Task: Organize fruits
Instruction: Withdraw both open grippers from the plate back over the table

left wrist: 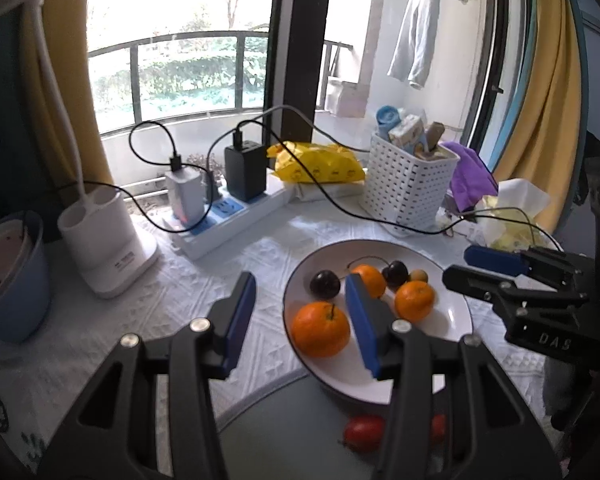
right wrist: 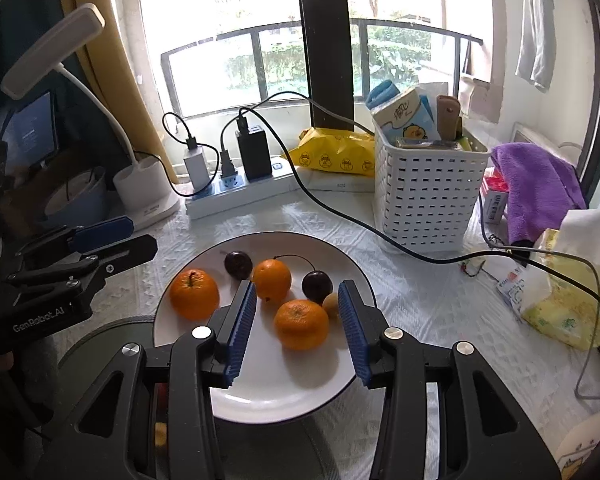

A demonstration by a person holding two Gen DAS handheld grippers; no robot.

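Right now your left gripper [left wrist: 300, 316] and right gripper [right wrist: 298, 328] both hang released and empty above the round white ceramic plate [right wrist: 284, 392] holding 3 oranges [right wrist: 301, 323].

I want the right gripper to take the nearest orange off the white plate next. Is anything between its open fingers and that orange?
Nothing visible does. The right gripper hangs open over the white plate, and the nearest orange shows between its fingers, with a small yellowish fruit close beside it.

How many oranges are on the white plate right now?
3 oranges: one at the plate's left, one mid-back, one front-center between the right gripper's fingers. None looks hidden.
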